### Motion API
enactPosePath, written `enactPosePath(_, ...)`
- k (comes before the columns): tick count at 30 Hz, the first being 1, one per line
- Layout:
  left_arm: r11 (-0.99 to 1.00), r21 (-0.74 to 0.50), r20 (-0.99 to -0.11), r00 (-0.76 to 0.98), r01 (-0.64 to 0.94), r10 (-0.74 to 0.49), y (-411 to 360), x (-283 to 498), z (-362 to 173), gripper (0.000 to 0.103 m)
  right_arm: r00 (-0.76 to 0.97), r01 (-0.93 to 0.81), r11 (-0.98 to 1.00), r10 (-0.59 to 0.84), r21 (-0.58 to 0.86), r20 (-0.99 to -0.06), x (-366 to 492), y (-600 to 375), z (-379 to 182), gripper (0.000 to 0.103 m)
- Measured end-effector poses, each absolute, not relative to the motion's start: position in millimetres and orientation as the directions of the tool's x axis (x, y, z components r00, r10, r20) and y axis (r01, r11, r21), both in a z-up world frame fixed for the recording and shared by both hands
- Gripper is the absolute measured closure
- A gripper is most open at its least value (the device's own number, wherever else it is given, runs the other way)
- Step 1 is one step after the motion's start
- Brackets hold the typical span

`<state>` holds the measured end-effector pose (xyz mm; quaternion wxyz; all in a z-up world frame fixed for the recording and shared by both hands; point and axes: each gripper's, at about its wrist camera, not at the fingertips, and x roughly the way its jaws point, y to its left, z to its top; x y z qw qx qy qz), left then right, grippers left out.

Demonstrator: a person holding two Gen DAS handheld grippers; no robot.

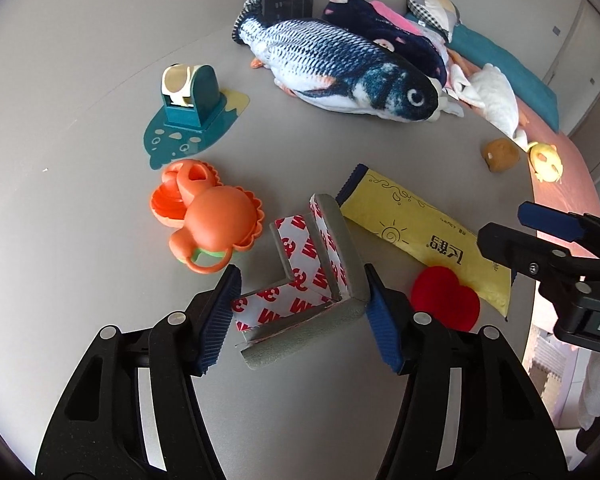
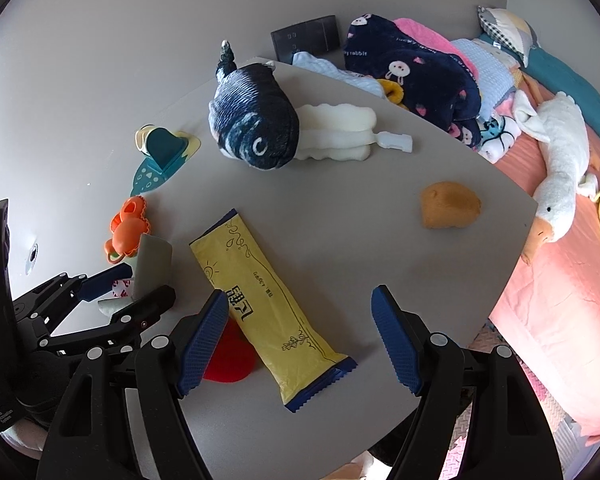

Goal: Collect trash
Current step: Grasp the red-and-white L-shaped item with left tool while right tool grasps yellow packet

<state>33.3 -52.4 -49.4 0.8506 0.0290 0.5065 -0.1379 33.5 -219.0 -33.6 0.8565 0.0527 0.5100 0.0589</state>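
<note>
A grey foam corner guard (image 1: 312, 292) with red-and-white tape backing lies on the grey table (image 1: 80, 240). My left gripper (image 1: 300, 316) is open, its fingers on either side of the guard's near end, close to it. A yellow snack packet (image 2: 260, 300) with blue ends lies flat, partly over a red heart-shaped piece (image 2: 230, 358). My right gripper (image 2: 300, 340) is open above the packet's near end, and it also shows in the left wrist view (image 1: 540, 236). The left gripper shows at the left of the right wrist view (image 2: 128, 288).
An orange plastic toy (image 1: 208, 220), a teal tape dispenser (image 1: 190, 98), a plush fish (image 1: 340, 64), a white sponge (image 2: 336, 132) and a brown lump (image 2: 450, 204) are on the table. Blankets (image 2: 412, 76) and a plush goose (image 2: 560, 168) lie on the pink bed beyond the table's right edge (image 2: 512, 272).
</note>
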Motion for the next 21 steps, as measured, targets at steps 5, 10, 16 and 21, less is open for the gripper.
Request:
enactPosePath(5, 0.966, -0.094, -0.867, 0.458, 0.240, -0.198, -38, 28, -42, 0.043, 0.448, -0.064, 0.987, 0.161, 0.148, -0.880, 40, -208, -44, 0.029)
enactPosePath(10, 0.972, -0.092, -0.867, 0.463, 0.214, -0.184, -31, 28, -39, 0.043, 0.418, -0.080, 0.986, 0.166, 0.146, -0.893, 44, -199, -56, 0.033)
enactPosePath(16, 0.976, -0.083, -0.868, 0.467, 0.201, -0.170, -25, 25, -38, 0.043, 0.434, -0.114, 0.989, 0.132, 0.090, -0.891, 42, -186, -58, 0.053)
enactPosePath(21, 0.977, -0.076, -0.867, 0.471, 0.201, -0.164, -26, 22, -36, 0.043, 0.435, -0.109, 0.989, 0.140, 0.102, -0.889, 42, -189, -56, 0.069)
